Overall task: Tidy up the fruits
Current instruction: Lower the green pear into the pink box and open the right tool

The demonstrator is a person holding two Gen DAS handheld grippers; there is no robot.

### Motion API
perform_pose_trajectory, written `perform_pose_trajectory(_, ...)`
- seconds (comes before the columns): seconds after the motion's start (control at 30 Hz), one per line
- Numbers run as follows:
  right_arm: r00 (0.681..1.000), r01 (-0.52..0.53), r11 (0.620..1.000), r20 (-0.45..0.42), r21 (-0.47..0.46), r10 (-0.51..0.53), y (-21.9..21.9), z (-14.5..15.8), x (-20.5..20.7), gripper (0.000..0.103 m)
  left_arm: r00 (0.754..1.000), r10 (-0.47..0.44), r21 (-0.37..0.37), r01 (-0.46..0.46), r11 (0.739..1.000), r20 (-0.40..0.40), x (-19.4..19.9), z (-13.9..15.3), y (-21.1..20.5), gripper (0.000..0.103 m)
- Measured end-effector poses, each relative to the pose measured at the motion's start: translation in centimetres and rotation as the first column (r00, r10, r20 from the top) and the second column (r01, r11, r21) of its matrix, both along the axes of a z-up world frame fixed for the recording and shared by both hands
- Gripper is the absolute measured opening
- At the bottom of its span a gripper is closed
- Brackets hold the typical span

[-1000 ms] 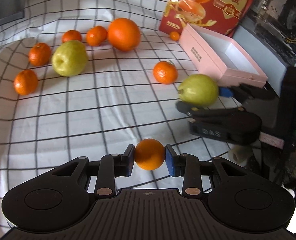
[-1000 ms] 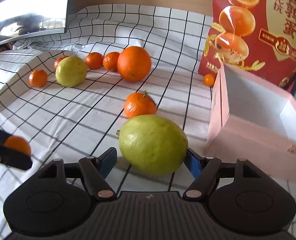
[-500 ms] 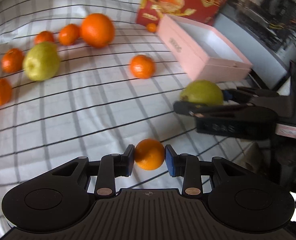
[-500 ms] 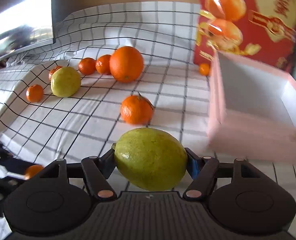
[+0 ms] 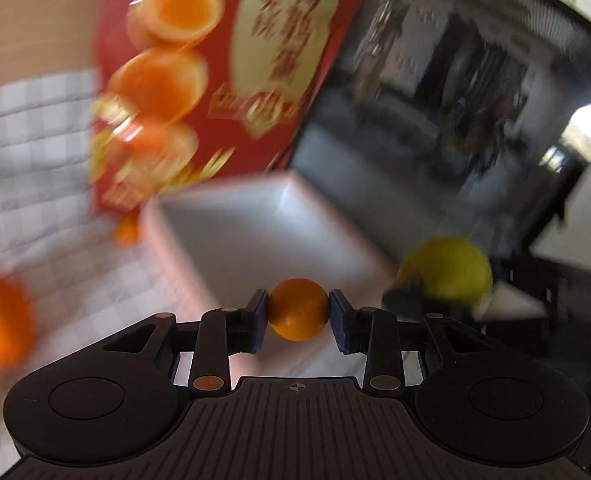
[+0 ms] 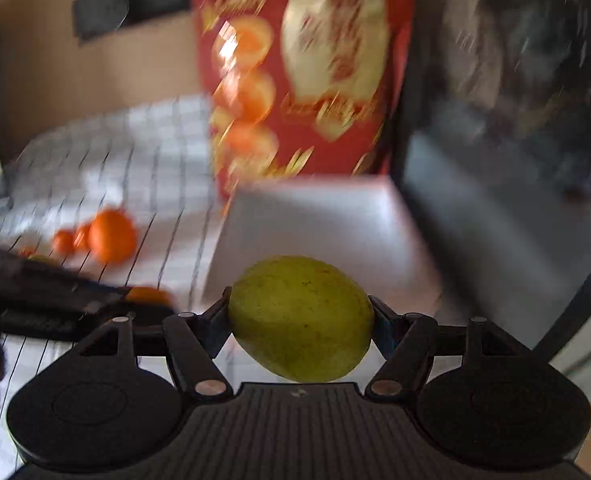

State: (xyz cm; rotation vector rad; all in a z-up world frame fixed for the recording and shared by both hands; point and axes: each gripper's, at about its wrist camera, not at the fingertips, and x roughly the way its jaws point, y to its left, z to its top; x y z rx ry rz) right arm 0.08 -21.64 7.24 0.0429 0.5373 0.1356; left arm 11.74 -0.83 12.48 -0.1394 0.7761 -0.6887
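My left gripper is shut on a small orange tangerine and holds it at the near edge of the open pink box. My right gripper is shut on a green pear, held in front of the same pink box. The pear also shows at the right of the left wrist view. The left gripper with its tangerine shows at the left of the right wrist view. Both views are motion-blurred.
A red egg carton stands behind the box, also in the right wrist view. A large orange and smaller tangerines lie on the checked cloth. A tiny tangerine sits by the carton.
Both grippers have lifted and swung toward the pink box with their fruit; the box and carton now fill both views.
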Motion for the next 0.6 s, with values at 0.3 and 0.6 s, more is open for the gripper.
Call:
perform_pose_trajectory(0.3,0.995,0.064,0.998,-0.073,-0.023,-0.066,-1.5,0.6,7.5,0.070,0.984,0.164,0.038,-0.167,0.985,0.068,5.7,-0.1,-1.1,0.038)
perform_pose_trajectory(0.6,0.963,-0.052,0.998,-0.267,-0.021,0.044,3.1,-5.2,15.6,0.070,0.948,0.317,0.095,-0.319,0.943,0.041,-5.4,-2.1,8.2,0.038)
